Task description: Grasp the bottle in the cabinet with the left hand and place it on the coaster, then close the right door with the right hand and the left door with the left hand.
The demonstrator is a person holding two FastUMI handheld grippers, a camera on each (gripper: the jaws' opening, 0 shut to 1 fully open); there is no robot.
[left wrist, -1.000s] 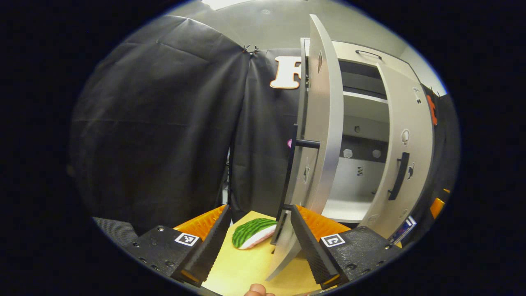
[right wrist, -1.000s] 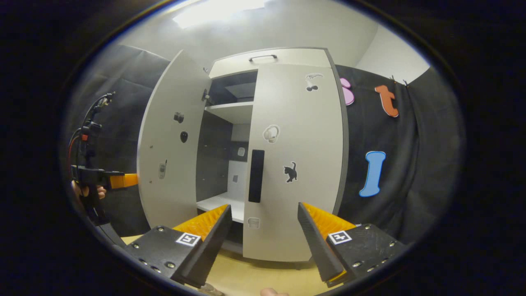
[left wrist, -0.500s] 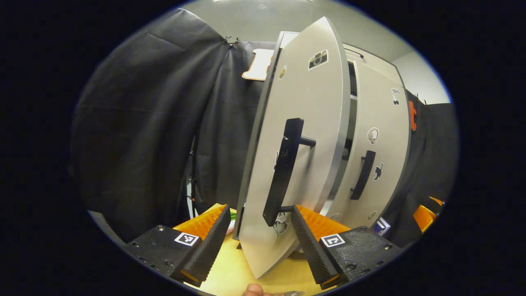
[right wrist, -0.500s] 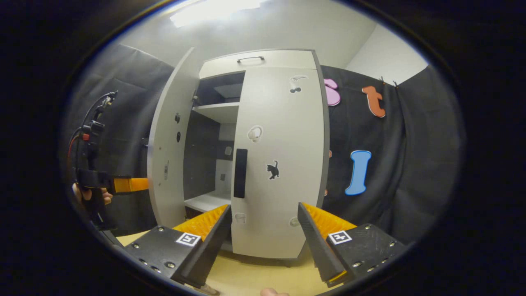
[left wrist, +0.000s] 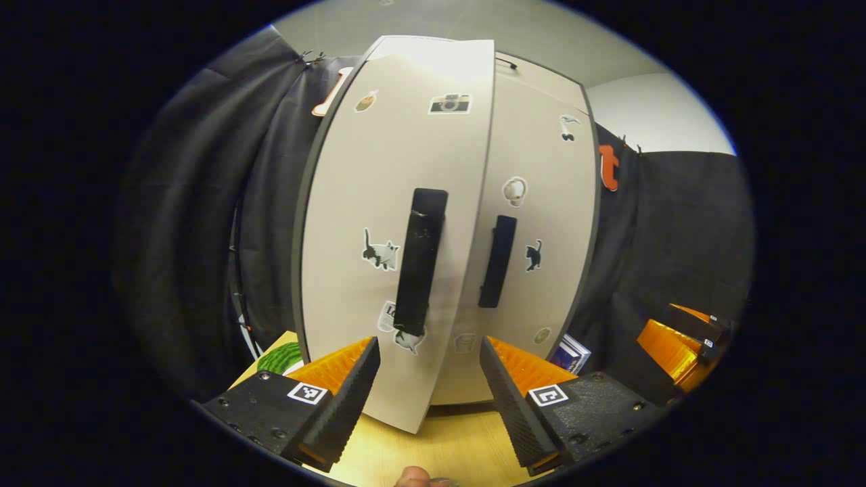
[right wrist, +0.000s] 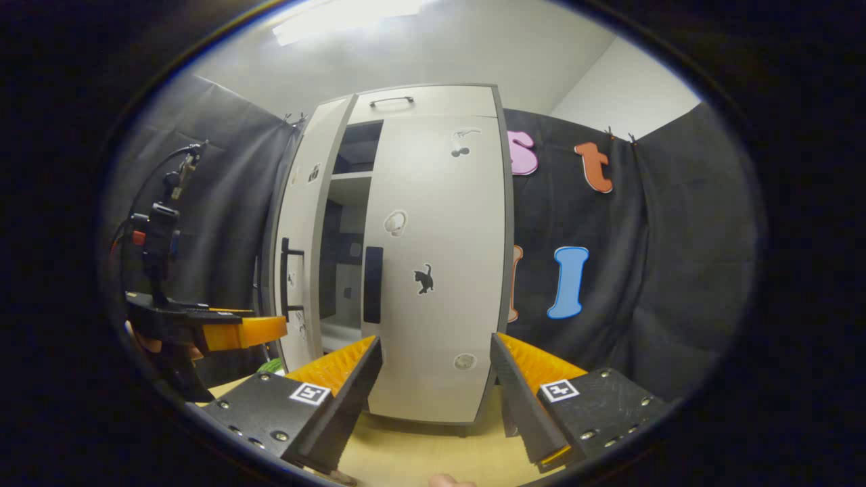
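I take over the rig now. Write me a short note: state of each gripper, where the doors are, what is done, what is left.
Left gripper: open, empty, in front of the left door, near its handle.
Right gripper: open, empty, before the right door.
Done: right door looks closed.
Left: the left door is ajar, with a gap visible in the right gripper view; push it fully shut.
Bottle and coaster: I cannot confirm their placement.

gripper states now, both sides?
Left gripper: open, holding nothing, facing the left door.
Right gripper: open, holding nothing, facing the right door.
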